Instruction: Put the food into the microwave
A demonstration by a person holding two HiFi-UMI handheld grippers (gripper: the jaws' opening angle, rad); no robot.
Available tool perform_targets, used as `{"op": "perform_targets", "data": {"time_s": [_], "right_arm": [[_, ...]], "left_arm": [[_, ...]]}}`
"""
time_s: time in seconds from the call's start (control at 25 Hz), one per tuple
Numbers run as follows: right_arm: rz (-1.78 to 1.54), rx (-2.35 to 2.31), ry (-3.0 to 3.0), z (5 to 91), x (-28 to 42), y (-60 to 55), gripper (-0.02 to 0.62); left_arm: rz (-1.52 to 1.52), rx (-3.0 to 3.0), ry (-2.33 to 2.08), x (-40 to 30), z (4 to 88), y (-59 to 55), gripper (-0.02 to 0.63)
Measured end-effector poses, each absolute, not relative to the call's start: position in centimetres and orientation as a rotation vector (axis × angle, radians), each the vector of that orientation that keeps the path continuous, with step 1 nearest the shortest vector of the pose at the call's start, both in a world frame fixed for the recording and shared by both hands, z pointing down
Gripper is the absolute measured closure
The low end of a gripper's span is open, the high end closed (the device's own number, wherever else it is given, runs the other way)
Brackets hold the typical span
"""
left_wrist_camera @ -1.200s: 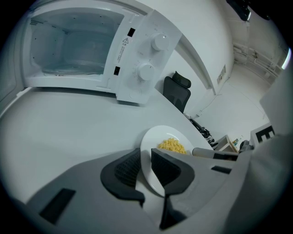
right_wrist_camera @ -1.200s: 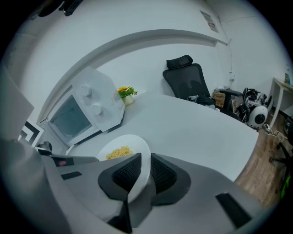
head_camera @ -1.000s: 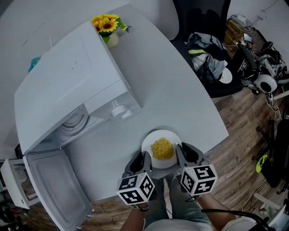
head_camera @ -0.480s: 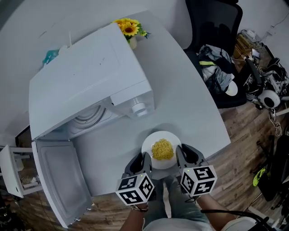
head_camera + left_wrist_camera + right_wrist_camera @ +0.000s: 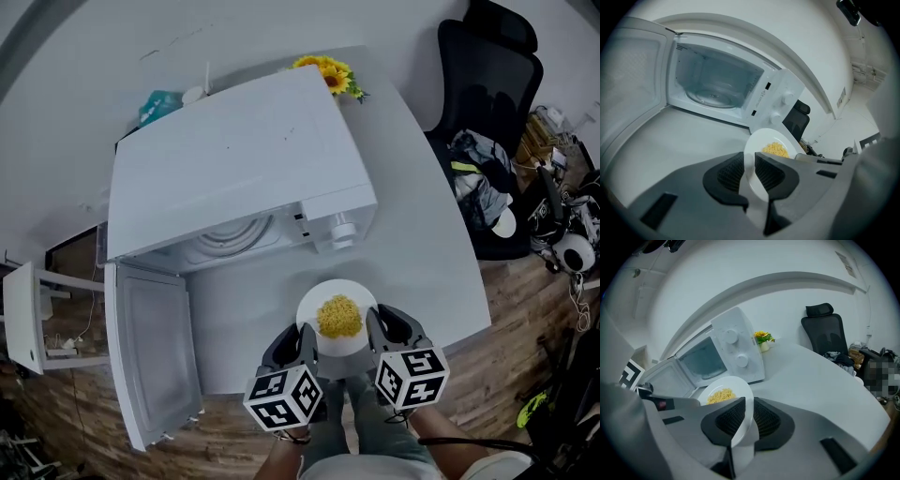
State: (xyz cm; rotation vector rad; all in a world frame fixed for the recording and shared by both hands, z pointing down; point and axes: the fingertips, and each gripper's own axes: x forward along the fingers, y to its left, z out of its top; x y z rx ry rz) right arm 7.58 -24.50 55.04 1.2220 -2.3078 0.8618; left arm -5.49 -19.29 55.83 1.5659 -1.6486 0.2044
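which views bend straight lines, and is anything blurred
Left gripper view: fisheye, dark corners, the microwave bows. Right gripper view: same bend, with a mosaic patch at right. Head view: nearly straight, sharp, even light on the plate.

One microwave (image 5: 225, 159), one plate (image 5: 308, 312) (of food (image 5: 338, 316)), two tools (image 5: 300, 337) (image 5: 375, 325) — one chair (image 5: 487, 66).

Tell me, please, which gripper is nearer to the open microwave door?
Left. The left gripper clamps the plate's left rim, on the side toward the open microwave door; the right gripper clamps the opposite rim, farther from the door.
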Motion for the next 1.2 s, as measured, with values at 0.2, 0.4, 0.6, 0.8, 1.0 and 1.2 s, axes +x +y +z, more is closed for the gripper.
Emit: {"op": "perform_targets", "data": {"time_s": [0.2,0.4,0.6,0.8,1.0,1.2], "right_arm": [[0.83,1.115,-2.366,53.9,4.4,-24.6,0.528],[0.795,1.0,-2.416,53.2,0.8,-24.5,0.528],[0.77,0.9,-2.448,53.0,-2.3,-24.0,0.528],[0.748,0.819,-2.472,52.9,-5.2,-23.2,0.528],[0.745,0.786,-2.494,52.7,-7.5,-23.5,0.528],[0.738,0.798,-2.532,51.5,-9.5,-24.8,0.529]], "left_arm": [[0.161,1.503,-1.728,-8.2,54.7,-18.3,0.531],[0.113,1.424,-1.805,-11.2,54.1,-17.0,0.531],[0.063,1.356,-1.871,-13.8,53.6,-15.7,0.531],[0.01,1.289,-1.913,-16.1,53.4,-14.3,0.531],[-0.009,1.268,-1.947,-17.9,53.2,-13.8,0.531],[-0.03,1.28,-1.967,-19.5,52.6,-14.7,0.531]]}}
